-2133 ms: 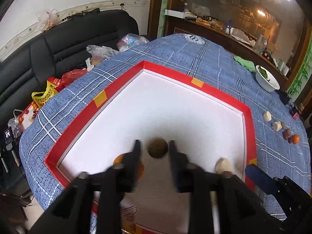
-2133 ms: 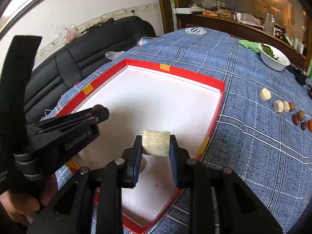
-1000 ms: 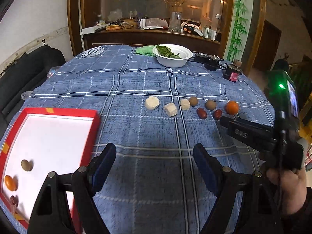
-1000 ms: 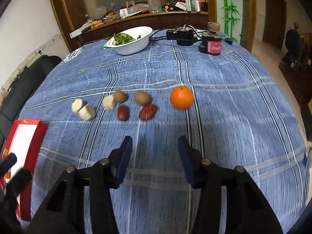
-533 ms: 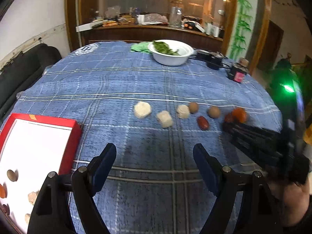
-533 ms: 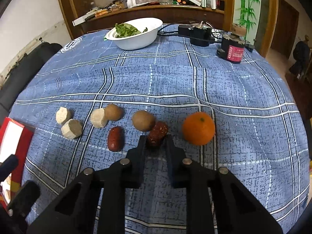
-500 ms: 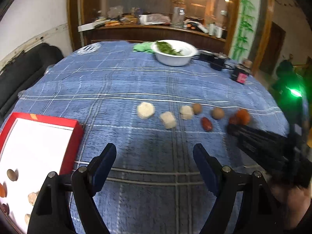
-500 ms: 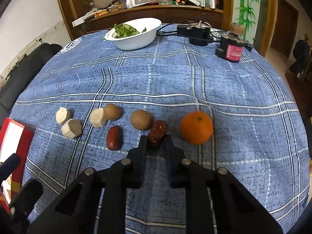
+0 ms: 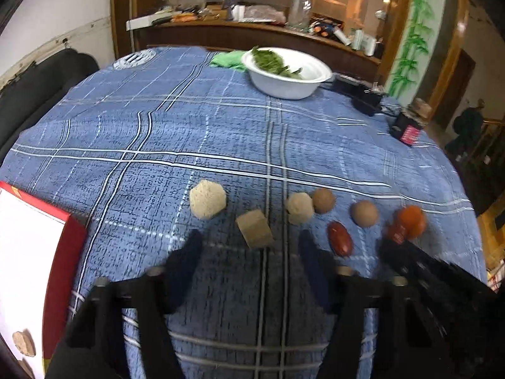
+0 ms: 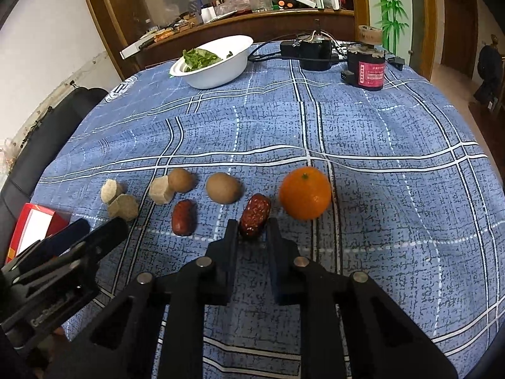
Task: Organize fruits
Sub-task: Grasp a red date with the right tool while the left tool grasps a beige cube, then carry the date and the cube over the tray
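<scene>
From the left wrist, the left gripper (image 9: 249,243) gapes wide and blurred around a tan block (image 9: 254,228), the red tray (image 9: 64,271) cut off at the table's left edge; from the right wrist, the right gripper (image 10: 251,232) has closed on a wrinkled date (image 10: 255,211) beside the orange (image 10: 305,192)

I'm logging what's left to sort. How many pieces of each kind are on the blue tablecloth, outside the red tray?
Pale chunks: 3
Brown round fruits: 2
Red dates: 2
Orange: 1
Total: 8
</scene>
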`<act>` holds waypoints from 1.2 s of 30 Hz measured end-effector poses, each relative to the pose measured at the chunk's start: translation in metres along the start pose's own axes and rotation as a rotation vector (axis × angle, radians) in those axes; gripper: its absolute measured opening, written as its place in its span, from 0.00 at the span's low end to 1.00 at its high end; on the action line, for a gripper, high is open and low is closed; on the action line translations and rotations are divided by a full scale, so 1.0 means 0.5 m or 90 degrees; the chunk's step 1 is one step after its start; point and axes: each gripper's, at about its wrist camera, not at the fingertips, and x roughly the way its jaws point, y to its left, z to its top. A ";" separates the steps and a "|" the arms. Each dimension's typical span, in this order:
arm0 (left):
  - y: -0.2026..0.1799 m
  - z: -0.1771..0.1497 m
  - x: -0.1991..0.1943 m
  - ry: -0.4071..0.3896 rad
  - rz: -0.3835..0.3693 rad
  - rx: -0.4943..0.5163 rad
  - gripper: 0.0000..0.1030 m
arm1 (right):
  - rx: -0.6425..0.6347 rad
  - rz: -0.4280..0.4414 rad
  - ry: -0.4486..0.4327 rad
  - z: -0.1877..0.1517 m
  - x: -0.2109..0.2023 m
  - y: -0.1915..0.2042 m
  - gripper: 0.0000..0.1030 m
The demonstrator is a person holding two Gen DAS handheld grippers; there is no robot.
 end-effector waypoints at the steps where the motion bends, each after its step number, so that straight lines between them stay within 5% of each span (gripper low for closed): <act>1: 0.002 0.000 0.008 0.011 0.002 -0.001 0.31 | 0.001 0.002 0.000 0.000 0.000 0.000 0.18; 4: -0.001 -0.004 0.008 0.011 0.003 0.018 0.15 | 0.001 0.003 0.000 0.000 -0.001 0.000 0.18; 16: 0.045 -0.071 -0.107 -0.002 -0.031 0.033 0.15 | -0.014 -0.016 0.006 -0.010 -0.012 0.012 0.18; 28: 0.083 -0.140 -0.219 -0.029 -0.076 0.047 0.15 | -0.033 -0.026 -0.044 -0.093 -0.178 0.056 0.18; 36: 0.127 -0.163 -0.240 -0.034 -0.063 0.049 0.15 | -0.048 -0.010 -0.053 -0.155 -0.233 0.096 0.18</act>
